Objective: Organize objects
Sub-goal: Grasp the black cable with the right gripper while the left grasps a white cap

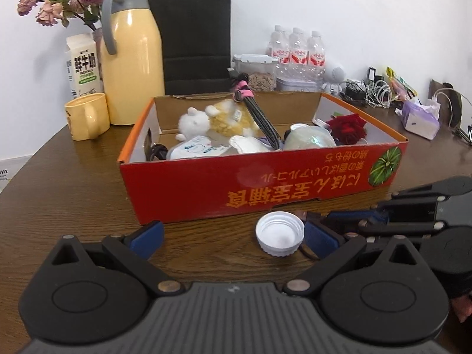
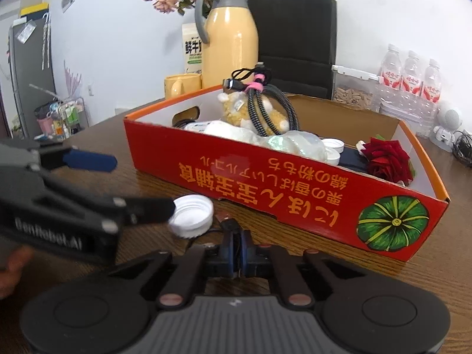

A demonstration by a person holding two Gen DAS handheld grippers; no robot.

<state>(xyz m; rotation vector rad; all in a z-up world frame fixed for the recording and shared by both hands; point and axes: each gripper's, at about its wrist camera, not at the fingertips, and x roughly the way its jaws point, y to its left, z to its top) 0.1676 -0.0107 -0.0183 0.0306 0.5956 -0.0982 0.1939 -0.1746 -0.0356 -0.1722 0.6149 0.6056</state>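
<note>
White bottle cap (image 1: pixel 279 233) lies open side up on the wooden table (image 1: pixel 73 191), just in front of the red box (image 1: pixel 265 177). Left claw (image 1: pixel 234 236) is spread wide, nothing gripped: cap sits between its blue pads, close to the right-hand one, w/ a clear gap to the other. Right claw (image 2: pixel 236 247) is clenched tight on a thin black cable w/ plug (image 2: pixel 228 224), just beside the cap on the table. Box holds a plush toy (image 1: pixel 227 118), coiled cord (image 2: pixel 259 109), red rose (image 2: pixel 386 159), more caps.
</note>
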